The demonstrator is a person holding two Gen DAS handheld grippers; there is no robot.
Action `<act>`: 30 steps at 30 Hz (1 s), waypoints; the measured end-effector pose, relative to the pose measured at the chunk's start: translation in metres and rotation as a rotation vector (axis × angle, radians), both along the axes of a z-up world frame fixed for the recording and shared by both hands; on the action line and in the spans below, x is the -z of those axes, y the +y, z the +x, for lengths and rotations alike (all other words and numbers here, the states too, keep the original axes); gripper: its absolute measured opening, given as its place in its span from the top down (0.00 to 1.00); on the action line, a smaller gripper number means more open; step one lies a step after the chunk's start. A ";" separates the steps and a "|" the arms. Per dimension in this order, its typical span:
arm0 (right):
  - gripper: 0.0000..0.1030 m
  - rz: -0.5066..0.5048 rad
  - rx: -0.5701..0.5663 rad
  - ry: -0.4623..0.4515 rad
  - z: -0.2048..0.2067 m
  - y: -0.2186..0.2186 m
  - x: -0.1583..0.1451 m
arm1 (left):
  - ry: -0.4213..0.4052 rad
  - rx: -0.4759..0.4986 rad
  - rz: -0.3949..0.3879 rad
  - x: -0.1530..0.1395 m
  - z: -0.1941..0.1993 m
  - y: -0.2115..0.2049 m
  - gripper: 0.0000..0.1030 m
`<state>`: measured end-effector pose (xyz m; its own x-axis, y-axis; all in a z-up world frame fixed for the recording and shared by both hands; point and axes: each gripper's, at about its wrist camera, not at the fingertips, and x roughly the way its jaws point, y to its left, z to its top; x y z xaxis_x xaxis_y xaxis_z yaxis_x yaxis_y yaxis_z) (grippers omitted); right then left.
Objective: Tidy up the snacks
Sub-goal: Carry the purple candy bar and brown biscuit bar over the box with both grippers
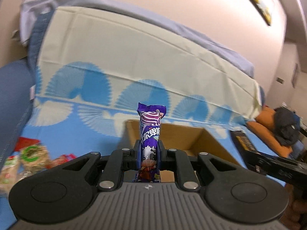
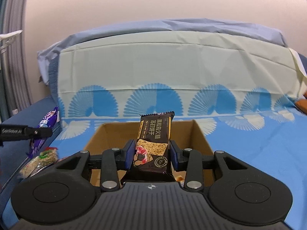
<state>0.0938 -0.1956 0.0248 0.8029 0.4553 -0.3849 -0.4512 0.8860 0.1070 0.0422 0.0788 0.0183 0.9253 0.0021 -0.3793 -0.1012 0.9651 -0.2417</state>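
Glossy foil wrapper (image 1: 150,134), matt cardboard box (image 2: 199,134)

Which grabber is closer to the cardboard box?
Right. The right gripper holds its black cracker packet right over the cardboard box. The left gripper, holding the purple candy, sits off the box's left side.

Plain pinkish wall (image 2: 153,3) at the far side. Against it, a sofa backrest draped in pale cream cloth (image 2: 172,65) with blue fan prints. Framed picture (image 1: 259,2) high on the right. Grey curtain folds (image 2: 13,48) far left. Soft, even light.
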 end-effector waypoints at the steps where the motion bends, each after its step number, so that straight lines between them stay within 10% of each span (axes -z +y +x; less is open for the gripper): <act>1: 0.61 0.009 0.012 0.008 0.002 -0.003 0.001 | 0.000 0.020 0.004 0.001 0.002 -0.008 0.84; 30: 0.61 -0.018 0.060 0.049 0.017 0.012 0.011 | 0.023 0.199 0.015 0.021 0.027 -0.057 0.84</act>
